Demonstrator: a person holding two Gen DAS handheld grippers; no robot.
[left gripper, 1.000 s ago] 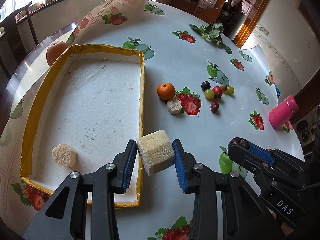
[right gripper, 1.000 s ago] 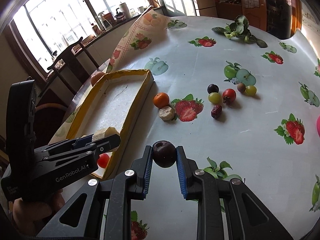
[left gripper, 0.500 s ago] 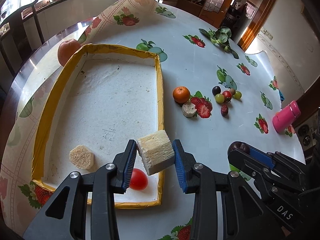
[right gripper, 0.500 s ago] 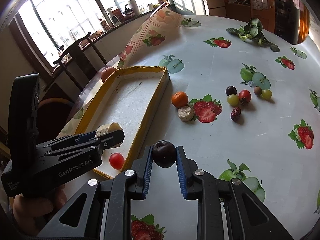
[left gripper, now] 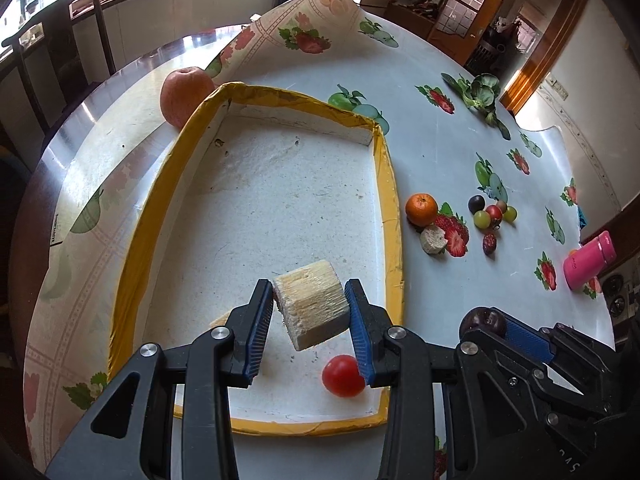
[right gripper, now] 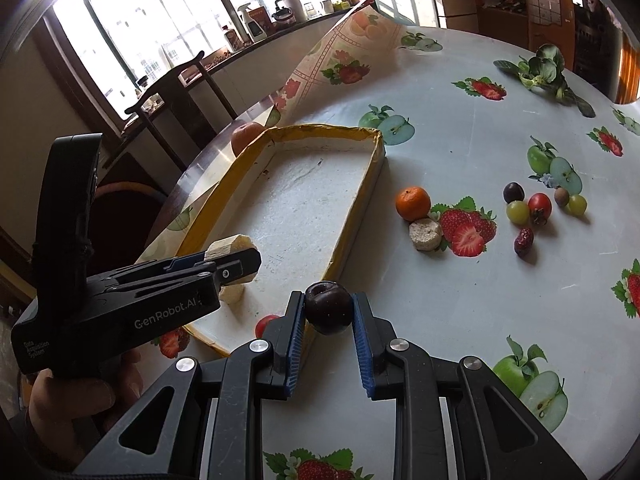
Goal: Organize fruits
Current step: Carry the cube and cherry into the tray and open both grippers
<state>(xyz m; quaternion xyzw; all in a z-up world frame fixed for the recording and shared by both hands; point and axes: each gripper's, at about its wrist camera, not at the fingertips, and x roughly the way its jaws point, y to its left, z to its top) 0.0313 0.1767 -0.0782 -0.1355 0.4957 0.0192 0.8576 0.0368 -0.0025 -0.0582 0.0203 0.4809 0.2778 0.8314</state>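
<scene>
Left wrist view looks down over a shallow white tray with a yellow rim [left gripper: 394, 216] on a fruit-print tablecloth [left gripper: 436, 136]. The left gripper [left gripper: 310, 312] is clamped on a pale, fibrous block [left gripper: 312, 304] (cut fruit of some kind, I can't tell which), held tilted above the tray's near end. A small red tomato [left gripper: 342, 375] lies on the tray floor just below the right-hand finger, and a pale slice [left gripper: 219, 321] peeks out behind the left-hand finger. Beyond the tray's far corner an apple [left gripper: 185, 94] sits on the bare tabletop, touching the rim.

From the right wrist, the right gripper [right gripper: 329, 314] has its blue pads pressed tight on a dark plum [right gripper: 329, 308], poised over the tray's near right edge. A hand [right gripper: 76, 396] grips the other tool at lower left.

Out on the cloth, well apart from the tray, lie a mandarin [right gripper: 413, 203] with a pale round chunk [right gripper: 425, 234] just beside it, and farther right a cluster: a dark grape [right gripper: 513, 192], a green grape [right gripper: 517, 212], a red tomato [right gripper: 539, 205], a brownish berry [right gripper: 561, 197], another green grape [right gripper: 576, 205] and a red date [right gripper: 523, 241]. Leafy greens [right gripper: 546, 66] rest at the far side; a pink bottle [left gripper: 589, 260] lies at the right edge.
</scene>
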